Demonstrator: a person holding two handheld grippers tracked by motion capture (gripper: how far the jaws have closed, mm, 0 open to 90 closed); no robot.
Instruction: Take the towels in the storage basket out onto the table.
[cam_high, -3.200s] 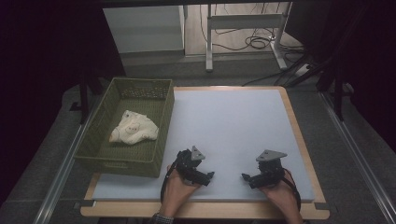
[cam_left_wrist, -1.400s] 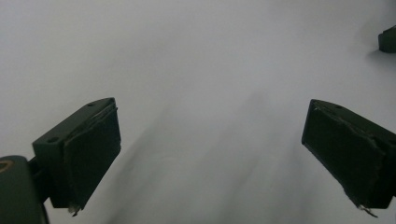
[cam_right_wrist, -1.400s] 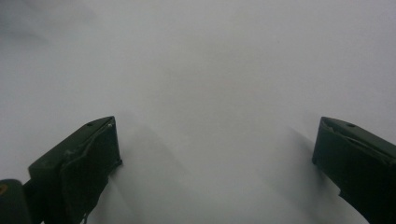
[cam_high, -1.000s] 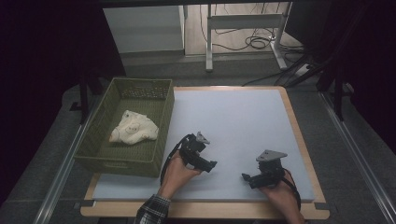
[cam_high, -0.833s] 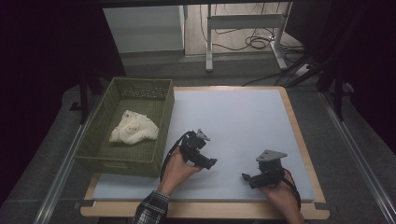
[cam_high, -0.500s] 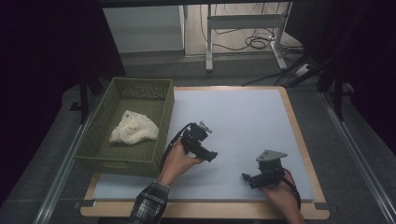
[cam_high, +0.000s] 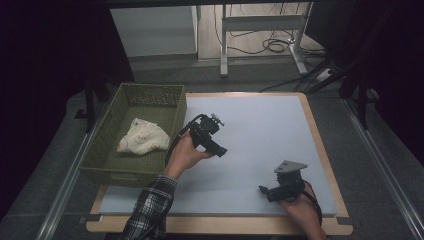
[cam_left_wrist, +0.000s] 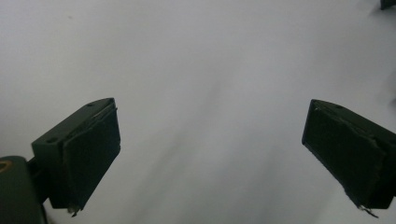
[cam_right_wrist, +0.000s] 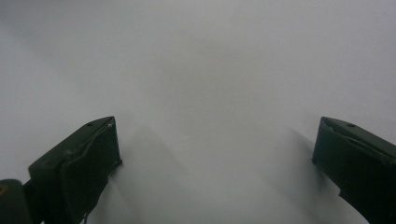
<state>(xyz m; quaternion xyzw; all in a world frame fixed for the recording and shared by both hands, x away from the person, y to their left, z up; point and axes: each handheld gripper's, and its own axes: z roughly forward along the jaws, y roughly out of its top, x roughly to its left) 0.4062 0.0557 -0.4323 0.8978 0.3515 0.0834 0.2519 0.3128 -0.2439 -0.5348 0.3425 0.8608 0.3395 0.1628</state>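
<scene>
**— Cloth (cam_high: 143, 138), is that what you're after? Where is it?**

— Yes, I judge so. It lies bunched and pale in the green basket (cam_high: 176, 120), off to the left of my left gripper (cam_high: 218, 148), with the basket's near wall between us. Nothing touches it.

**— What are your fingers doing?**

— Both pairs are spread wide and hold nothing. In the left gripper view my two black pads (cam_left_wrist: 91, 154) stand far apart with only bare grey mat (cam_left_wrist: 205, 70) between them. The right gripper view shows the same: pads (cam_right_wrist: 86, 163) wide, plain mat beyond.

**— Where are the grippers themselves?**

— The left one is lifted off the mat in my left hand (cam_high: 184, 154), just beside the basket's right wall, but its jaws point away from the basket, out toward the middle of the table. The right gripper (cam_high: 263, 190) sits low near the front edge of the table, well apart from the basket and from the left one.

**— So how far along are you?**

— Barely begun, by my reckoning. The cloth is untouched inside the basket and nothing lies on the mat. What's left is nearly all of it: turn the left jaws over the basket wall, come down on the cloth, close on it and bring it out.

**— Anything to watch?**

— The basket wall; I need to clear it first.
</scene>
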